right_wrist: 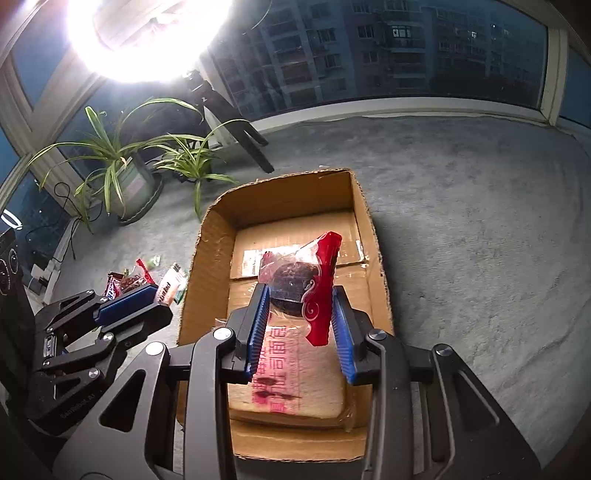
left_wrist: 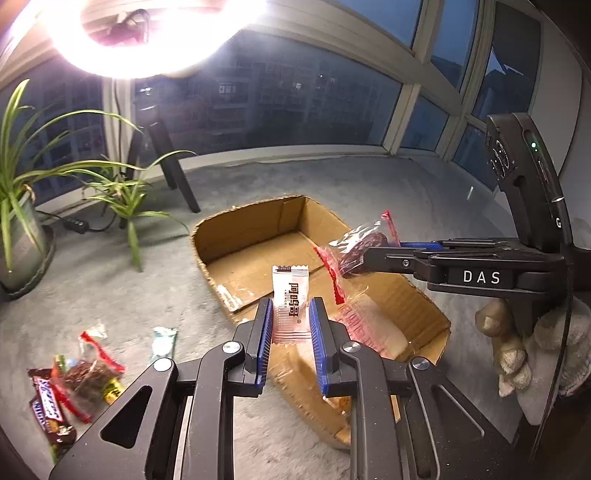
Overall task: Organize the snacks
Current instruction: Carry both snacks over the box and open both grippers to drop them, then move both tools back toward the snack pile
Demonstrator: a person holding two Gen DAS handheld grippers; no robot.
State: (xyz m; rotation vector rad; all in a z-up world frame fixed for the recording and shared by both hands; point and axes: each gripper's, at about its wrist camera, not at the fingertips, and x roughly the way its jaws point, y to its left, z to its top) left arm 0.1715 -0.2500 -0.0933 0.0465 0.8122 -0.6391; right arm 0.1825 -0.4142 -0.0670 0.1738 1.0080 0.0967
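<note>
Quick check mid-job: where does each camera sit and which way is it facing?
Left wrist: on the left gripper, looking down over its white packet at the box; right gripper and gloved hand show.
Right wrist: on the right gripper, above the box, holding a red-edged bag; left gripper shows.
Shared: box, plants, lamp.

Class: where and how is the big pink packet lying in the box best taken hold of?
The pink packet lies flat on the box floor. Probably come from above, tongs spanning its narrower width, or pinch the crimped end seam, since its broad flat face offers no purchase.
</note>
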